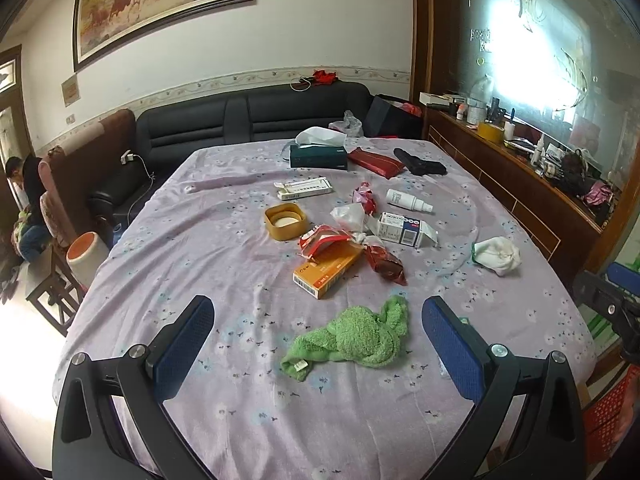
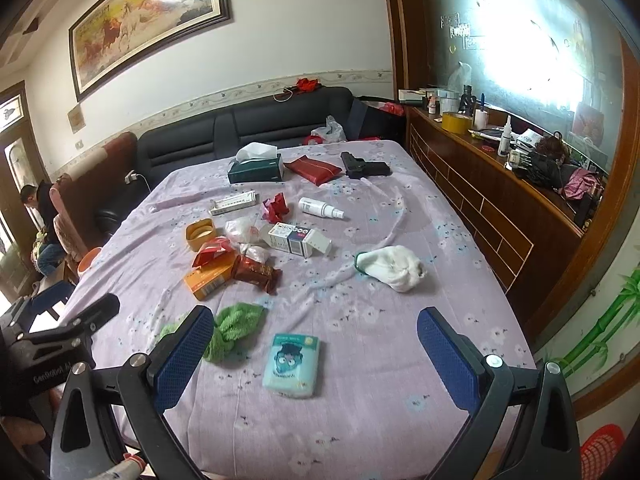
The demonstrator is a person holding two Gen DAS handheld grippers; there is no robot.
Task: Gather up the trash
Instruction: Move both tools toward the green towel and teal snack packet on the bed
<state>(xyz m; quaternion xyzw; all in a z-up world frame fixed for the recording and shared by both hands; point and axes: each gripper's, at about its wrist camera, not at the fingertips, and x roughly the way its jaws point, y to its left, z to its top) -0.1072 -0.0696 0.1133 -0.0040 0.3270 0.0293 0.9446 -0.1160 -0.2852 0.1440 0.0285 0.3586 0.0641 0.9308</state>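
Note:
Litter lies in the middle of a table under a lilac flowered cloth (image 1: pixel 240 400): red wrappers (image 1: pixel 384 264), an orange carton (image 1: pixel 326 274), crumpled clear plastic (image 1: pixel 350 216) and a white-blue box (image 1: pixel 400 230). My left gripper (image 1: pixel 318 322) hovers open over the near edge, with a green towel (image 1: pixel 360 338) lying on the cloth between its fingers. My right gripper (image 2: pixel 314 334) is open too, above a pale blue tissue pack (image 2: pixel 293 365). The same wrappers (image 2: pixel 256 272) and orange carton (image 2: pixel 208 278) show left of centre in the right wrist view.
A white cloth bundle (image 1: pixel 498 256), a spray bottle (image 1: pixel 408 201), a yellow tub (image 1: pixel 285 221), a green tissue box (image 1: pixel 318 154), a red pouch (image 1: pixel 376 162) and a black toy gun (image 1: pixel 420 164) share the table. A dark sofa (image 1: pixel 240 120) stands behind, a wooden cabinet (image 1: pixel 520 192) right, a red basket (image 2: pixel 600 452) below right.

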